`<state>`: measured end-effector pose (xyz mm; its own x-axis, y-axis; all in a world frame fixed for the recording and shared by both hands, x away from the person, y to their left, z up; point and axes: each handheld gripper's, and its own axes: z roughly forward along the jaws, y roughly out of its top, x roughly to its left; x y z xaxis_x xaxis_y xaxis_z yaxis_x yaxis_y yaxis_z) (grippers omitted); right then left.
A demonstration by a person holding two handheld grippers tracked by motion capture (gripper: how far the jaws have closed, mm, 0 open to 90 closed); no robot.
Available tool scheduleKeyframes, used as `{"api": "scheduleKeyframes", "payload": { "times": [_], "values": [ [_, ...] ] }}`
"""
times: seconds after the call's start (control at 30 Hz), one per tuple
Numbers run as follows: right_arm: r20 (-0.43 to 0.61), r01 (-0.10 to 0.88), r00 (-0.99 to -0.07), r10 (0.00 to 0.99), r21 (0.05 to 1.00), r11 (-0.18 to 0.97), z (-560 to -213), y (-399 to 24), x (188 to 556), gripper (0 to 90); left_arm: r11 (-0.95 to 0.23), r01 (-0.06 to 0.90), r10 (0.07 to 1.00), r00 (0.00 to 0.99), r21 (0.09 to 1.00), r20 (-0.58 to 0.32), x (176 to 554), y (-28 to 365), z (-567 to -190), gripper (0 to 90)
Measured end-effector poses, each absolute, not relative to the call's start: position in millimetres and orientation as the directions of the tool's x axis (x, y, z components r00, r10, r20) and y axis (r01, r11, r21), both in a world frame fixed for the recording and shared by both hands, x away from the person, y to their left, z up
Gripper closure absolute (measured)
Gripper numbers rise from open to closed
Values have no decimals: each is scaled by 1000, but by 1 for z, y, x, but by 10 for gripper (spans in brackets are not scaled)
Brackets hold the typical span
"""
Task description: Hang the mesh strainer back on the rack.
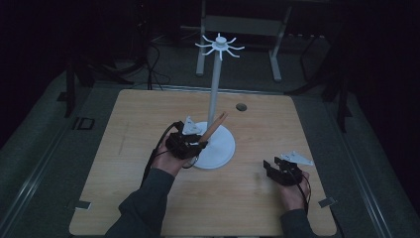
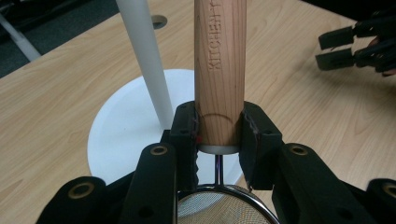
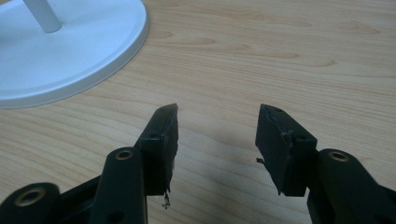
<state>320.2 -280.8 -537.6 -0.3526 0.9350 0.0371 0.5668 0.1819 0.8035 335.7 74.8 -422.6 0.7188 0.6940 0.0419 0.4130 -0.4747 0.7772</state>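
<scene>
We are clamping the left gripper on a strainer's wooden handle over the white stand base mid-table, right gripper gaping near the right edge.

Dim high view, surroundings nearly black; gripper views brighter, sharp, perhaps softly shadowed.

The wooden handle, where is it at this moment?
In the high view the wooden handle is left of centre, clamped in the left gripper and slanting up over the round white base, beside the white pole.
</scene>
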Motion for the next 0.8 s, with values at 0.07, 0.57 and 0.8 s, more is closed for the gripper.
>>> {"api": "scheduleKeyframes", "payload": {
  "times": [0.07,0.57,0.8],
  "values": [
    [35,567,-353,935,803,183,-538,-281,320,485,-463,413,698,716,784,35,336,77,-421,699],
    [34,567,-350,936,803,183,-538,-282,320,485,-405,393,723,691,826,26,335,80,-411,699],
    [33,567,-349,936,803,184,-539,-282,320,483,-375,377,731,682,847,20,334,79,-403,699]
  ]
}}
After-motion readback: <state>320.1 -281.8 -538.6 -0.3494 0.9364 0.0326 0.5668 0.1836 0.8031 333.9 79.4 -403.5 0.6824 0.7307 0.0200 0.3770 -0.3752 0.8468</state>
